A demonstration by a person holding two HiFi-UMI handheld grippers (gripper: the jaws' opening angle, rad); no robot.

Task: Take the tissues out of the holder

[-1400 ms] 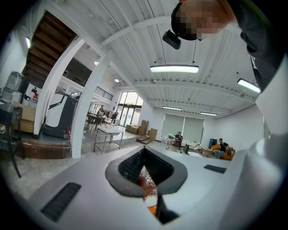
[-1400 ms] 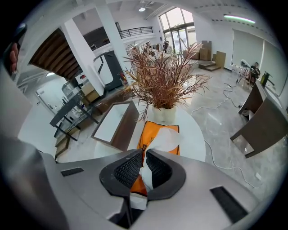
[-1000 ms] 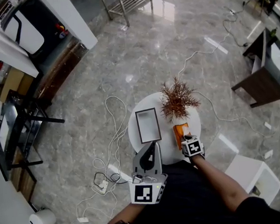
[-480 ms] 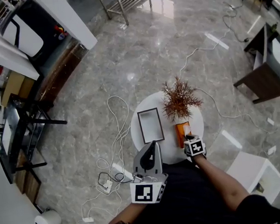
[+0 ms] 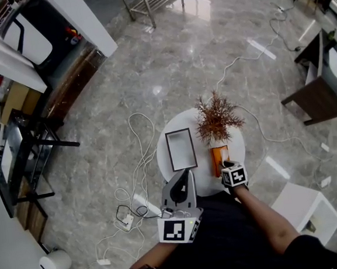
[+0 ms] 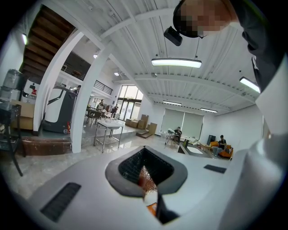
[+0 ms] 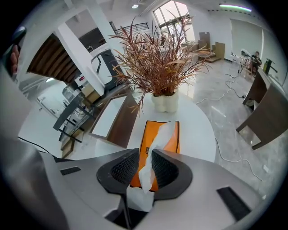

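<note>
Where the tissue is: one white tissue (image 7: 162, 134) comes up out of the slot of the orange holder (image 7: 149, 135), and its twisted free end runs down between my right fingers.
Right gripper (image 7: 145, 158): my fingers are opening. The gap is narrow and the tissue is between the pads, with a little orange showing beside it on the left pad's side.
Left gripper (image 6: 146, 179): it hangs at the near edge of the worktop and points upward. My fingers are only a narrow slit apart, with nothing between them.
Holder: it lies flat on the round white worktop (image 7: 198, 130), on my side of the vase (image 7: 165, 102).
Plant (image 7: 157, 58): dry and red-brown, it stands upright in the white vase behind the holder.
Tray (image 7: 123, 121): rectangular with a dark rim, it lies left of the holder, apart from it.
Floor (image 5: 179, 59): grey marble, with white cables (image 5: 137, 163) around the worktop.
</note>
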